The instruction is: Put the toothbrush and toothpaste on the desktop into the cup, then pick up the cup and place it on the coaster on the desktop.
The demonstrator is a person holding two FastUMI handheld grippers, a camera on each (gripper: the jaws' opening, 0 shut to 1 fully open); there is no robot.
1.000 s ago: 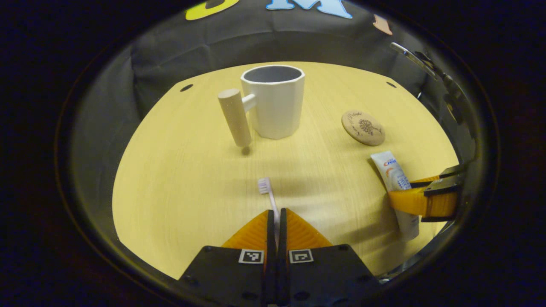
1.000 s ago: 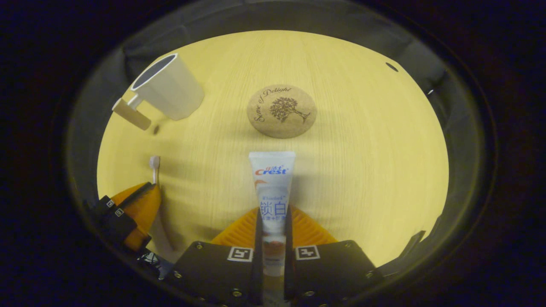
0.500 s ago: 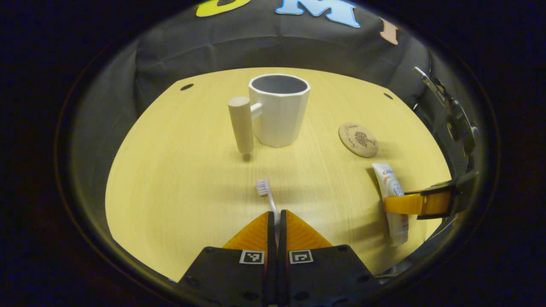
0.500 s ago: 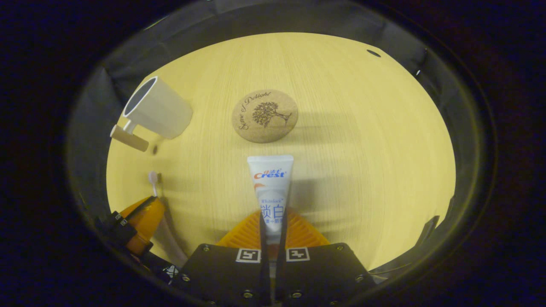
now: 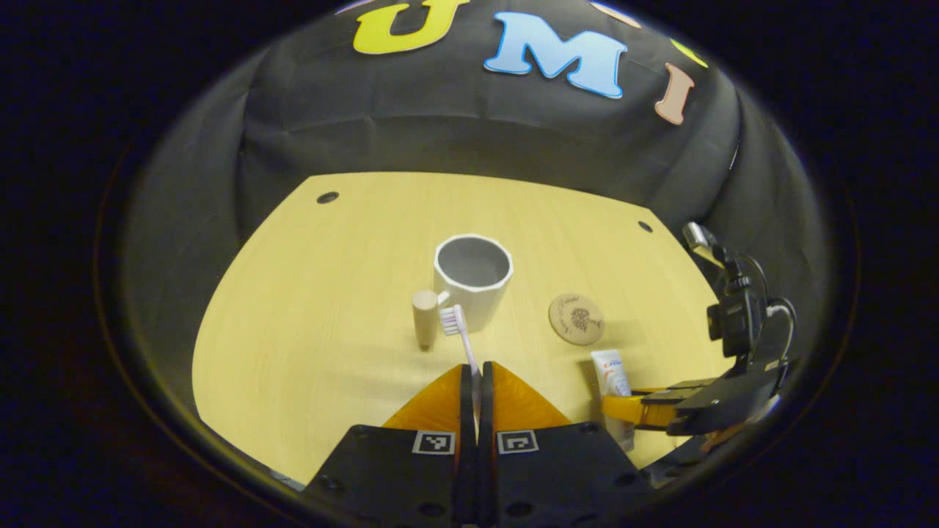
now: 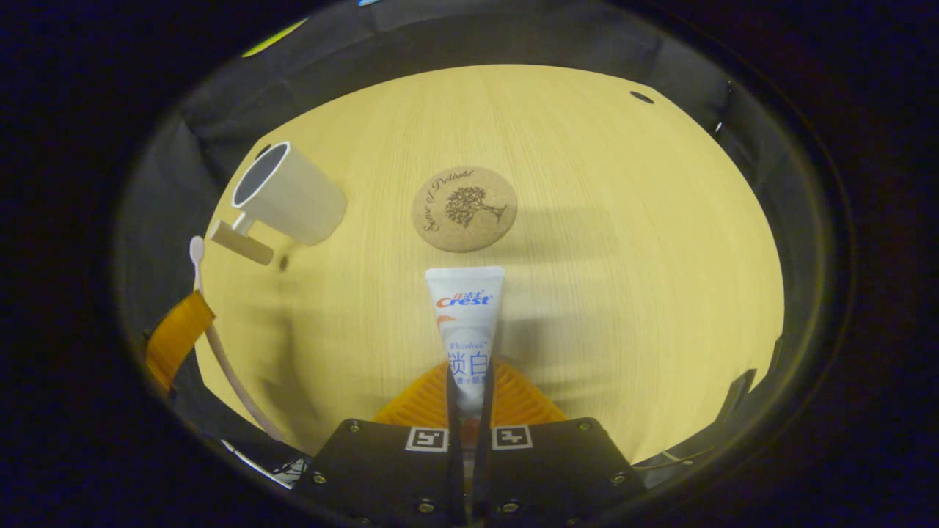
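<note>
The left gripper (image 5: 475, 374) is clenching the light, stiff toothbrush (image 5: 461, 339) low on its handle near the cup (image 5: 472, 281) — the right gripper (image 6: 469, 374) is pinching the soft, squashable toothpaste (image 6: 465, 323) mid-tube, just short of the coaster (image 6: 464, 208).

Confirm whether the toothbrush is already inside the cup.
No: the toothbrush is clamped in the left gripper, short of the empty cup.

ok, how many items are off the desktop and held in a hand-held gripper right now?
2. The toothbrush is clamped in the left hand-held gripper, bristles toward the cup. The toothpaste tube is clamped in the right hand-held gripper, short of the coaster.
</note>
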